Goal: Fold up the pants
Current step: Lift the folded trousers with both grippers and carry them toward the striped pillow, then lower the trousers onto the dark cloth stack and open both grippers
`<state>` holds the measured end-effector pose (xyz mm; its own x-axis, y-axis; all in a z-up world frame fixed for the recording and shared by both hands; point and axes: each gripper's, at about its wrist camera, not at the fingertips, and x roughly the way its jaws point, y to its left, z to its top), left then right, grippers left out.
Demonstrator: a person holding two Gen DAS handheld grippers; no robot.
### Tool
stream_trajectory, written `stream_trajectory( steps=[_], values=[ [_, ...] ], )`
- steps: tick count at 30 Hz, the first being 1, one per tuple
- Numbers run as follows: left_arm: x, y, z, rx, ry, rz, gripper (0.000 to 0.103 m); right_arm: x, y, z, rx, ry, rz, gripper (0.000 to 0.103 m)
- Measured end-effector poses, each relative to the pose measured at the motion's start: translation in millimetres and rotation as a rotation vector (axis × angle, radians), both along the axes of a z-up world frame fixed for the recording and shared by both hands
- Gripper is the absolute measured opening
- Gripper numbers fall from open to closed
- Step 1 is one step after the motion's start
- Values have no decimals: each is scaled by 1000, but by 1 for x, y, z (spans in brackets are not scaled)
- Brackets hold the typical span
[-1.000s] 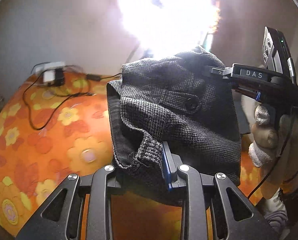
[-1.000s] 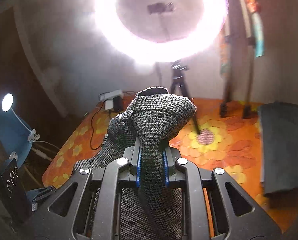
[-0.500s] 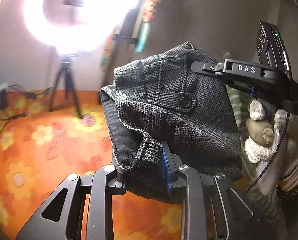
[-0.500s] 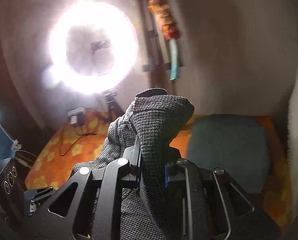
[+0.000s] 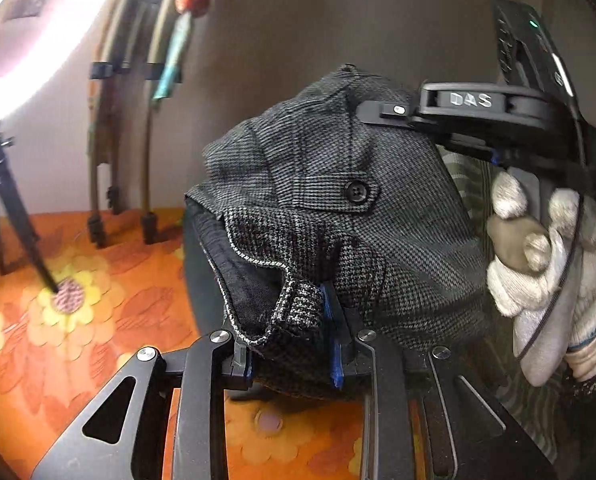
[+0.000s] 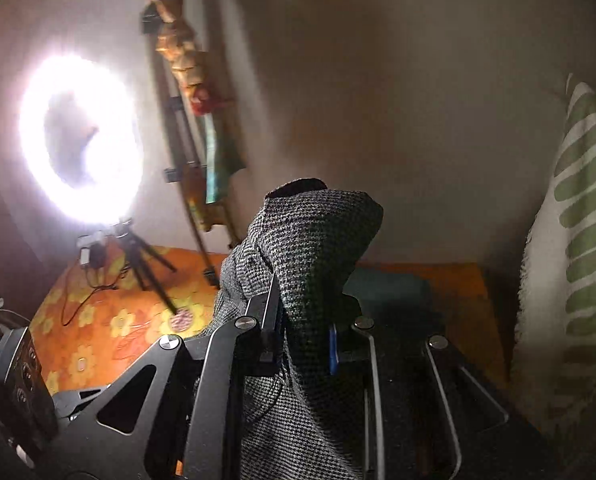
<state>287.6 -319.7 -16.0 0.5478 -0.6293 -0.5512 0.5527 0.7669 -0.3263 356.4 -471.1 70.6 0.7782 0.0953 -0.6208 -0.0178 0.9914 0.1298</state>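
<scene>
Orange floral bedding (image 5: pixel 78 332) covered the surface below, under dim light against a plain wall. Ring light (image 6: pixel 82 140) on a tripod (image 6: pixel 146 264) stood at far left in both views, with leaning poles (image 5: pixel 110 140) just right of it. Pants (image 5: pixel 338 208), grey houndstooth, hung bunched in the air between the two tools, clear of the bedding so far as visible. Left gripper (image 5: pixel 290 340): pressed together on a waistband fold, belt loop and dark lining showing at the pinch. Right gripper (image 6: pixel 302 332): pinched on a second fold of the same cloth, which rose in a peak above the pads. Relation governing the next move, as a judgement: the cloth spanned side to side between the two grips, long axis hidden in the bunching, neither hand plainly nearer; laying it flat would call for the hands to draw apart and lower to the bedding. Left view alone showed the button tab (image 5: pixel 356 192) and the gloved hand (image 5: pixel 550 256) gripping the right tool's handle. Right view alone showed a dark teal cushion (image 6: pixel 390 288) beyond the pants and a green-striped pillow (image 6: pixel 578 220) at far right.
</scene>
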Motion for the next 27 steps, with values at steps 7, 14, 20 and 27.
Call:
stream_trajectory(
  steps=[7,14,20,27],
  values=[
    [14,-22,-22,21,0,26,24,43,-22,-25,-31,22,60,17],
    [29,-34,-53,47,58,38,24,88,-39,-74,-62,86,60,17],
    [22,-28,-58,118,82,14,24,115,-64,-125,-50,184,-26,22],
    [11,-13,-53,154,70,-9,24,118,-90,-115,-30,194,-142,44]
  ],
)
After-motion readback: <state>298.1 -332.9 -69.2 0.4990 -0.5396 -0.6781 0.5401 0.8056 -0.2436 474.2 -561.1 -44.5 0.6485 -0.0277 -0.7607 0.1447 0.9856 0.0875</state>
